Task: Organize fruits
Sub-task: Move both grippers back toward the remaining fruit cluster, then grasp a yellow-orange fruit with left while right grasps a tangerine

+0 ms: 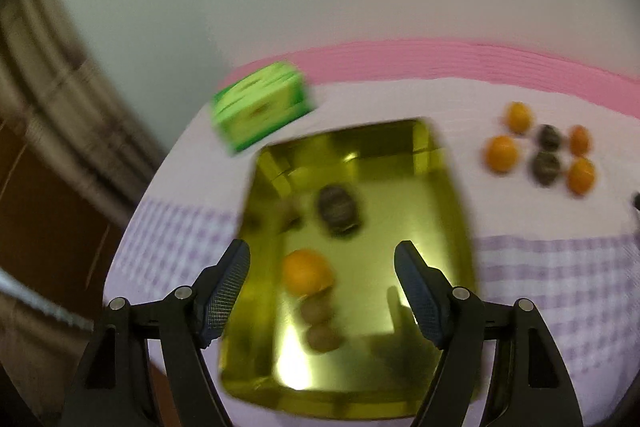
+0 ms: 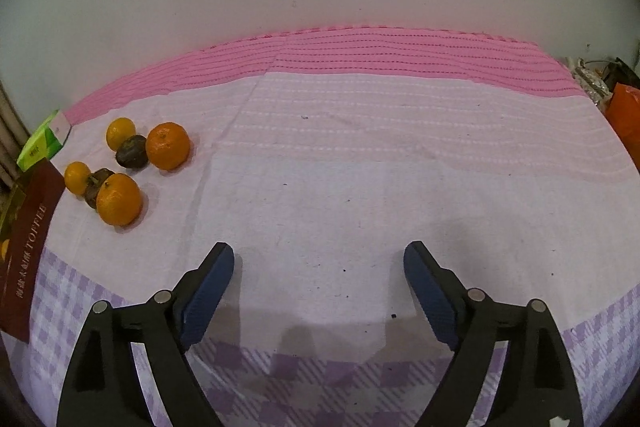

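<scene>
- The left gripper [image 1: 322, 291] hangs with its fingers spread apart and nothing between them, right over the near half of a gold tray [image 1: 440, 211].
- Within that tray, an orange mandarin [image 1: 307, 271] lies just ahead of the left gripper, and a dark round fruit [image 1: 338, 209] sits farther in; the brown blobs nearby look like mirror reflections, though blur makes that uncertain.
- The right gripper [image 2: 319, 281] is also spread wide and empty, low over bare cloth on the worktop [image 2: 360, 187].
- The loose pile lies ahead and well to the left of the right gripper: four mandarins, nearest one [image 2: 119, 199], and two dark fruits, one [image 2: 132, 151] wedged between mandarins.
- By my judgement the right gripper is the nearer one to that pile, and must swing left.
- Farthest, a green box [image 1: 262, 105] sits beyond the tray.
</scene>
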Demonstrator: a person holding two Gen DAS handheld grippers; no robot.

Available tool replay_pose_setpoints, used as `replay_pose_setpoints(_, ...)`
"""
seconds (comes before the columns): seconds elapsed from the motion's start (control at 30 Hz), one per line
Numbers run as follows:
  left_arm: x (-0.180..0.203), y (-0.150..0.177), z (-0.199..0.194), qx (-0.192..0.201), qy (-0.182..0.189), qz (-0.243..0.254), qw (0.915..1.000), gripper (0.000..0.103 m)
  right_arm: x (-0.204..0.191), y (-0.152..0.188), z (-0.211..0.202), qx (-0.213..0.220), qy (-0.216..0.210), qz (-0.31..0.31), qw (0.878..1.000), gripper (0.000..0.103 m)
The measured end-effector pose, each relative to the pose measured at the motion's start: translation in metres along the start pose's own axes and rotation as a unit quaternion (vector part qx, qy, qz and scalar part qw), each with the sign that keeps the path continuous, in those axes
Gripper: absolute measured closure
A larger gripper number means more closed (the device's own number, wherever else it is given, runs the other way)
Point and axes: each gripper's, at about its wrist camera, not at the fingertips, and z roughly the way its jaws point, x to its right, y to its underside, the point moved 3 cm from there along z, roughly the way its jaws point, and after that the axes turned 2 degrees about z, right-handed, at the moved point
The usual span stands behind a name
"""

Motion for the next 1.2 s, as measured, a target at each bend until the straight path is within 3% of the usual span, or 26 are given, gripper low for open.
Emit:
replay_pose_setpoints(0.1, 0.034, -0.021, -0.005, 0.027, 0.054, 0.061, 0.9963, 0.028, 0.002, 0.002, -0.001, 0.001, -0.007, 0.005, 1.0, 0.015)
replay_pose_setpoints(0.13, 0.048, -0.03, -0.005, 0.031, 0.088, 0.088, 0.9917, 0.028, 0.001, 0.003, -0.002, 0.001, -0.01, 0.005, 1.0, 0.014)
replay_pose_setpoints(0.3, 0.093, -0.066, 0.009, 0.038, 0.166, 0.192, 0.9665, 0.028, 0.0, 0.003, -0.002, 0.0, -0.017, 0.004, 1.0, 0.009)
replay_pose_setpoints(0.5, 0.132, -0.085, 0.045, 0.026, 0.223, 0.338, 0.9139, 0.028, 0.002, 0.005, -0.006, 0.004, -0.033, 0.013, 0.999, 0.008)
replay_pose_setpoints(0.73, 0.152, -0.096, 0.08, -0.012, 0.285, 0.414, 0.8642, 0.031, 0.001, 0.007, -0.007, 0.005, -0.042, 0.016, 0.999, 0.006)
replay_pose_setpoints(0.93, 0.167, -0.095, 0.108, -0.034, 0.288, 0.452, 0.8434, 0.041, 0.002, 0.007, -0.008, 0.005, -0.044, 0.017, 0.999, 0.005)
replay_pose_setpoints(1.03, 0.171, -0.095, 0.115, -0.046, 0.321, 0.446, 0.834, 0.064, 0.002, 0.007, -0.008, 0.005, -0.044, 0.017, 0.999, 0.005)
replay_pose_setpoints(1.07, 0.172, -0.097, 0.117, -0.056, 0.33, 0.436, 0.8352, 0.064, 0.002, 0.006, -0.008, 0.005, -0.044, 0.017, 0.999, 0.005)
replay_pose_setpoints(1.13, 0.169, -0.1, 0.12, -0.068, 0.334, 0.409, 0.8464, 0.064, 0.001, 0.007, -0.008, 0.004, -0.043, 0.015, 0.999, 0.004)
replay_pose_setpoints(1.2, 0.163, -0.097, 0.12, -0.07, 0.322, 0.384, 0.8627, 0.064, 0.0, 0.007, -0.007, 0.002, -0.041, 0.013, 0.999, 0.004)
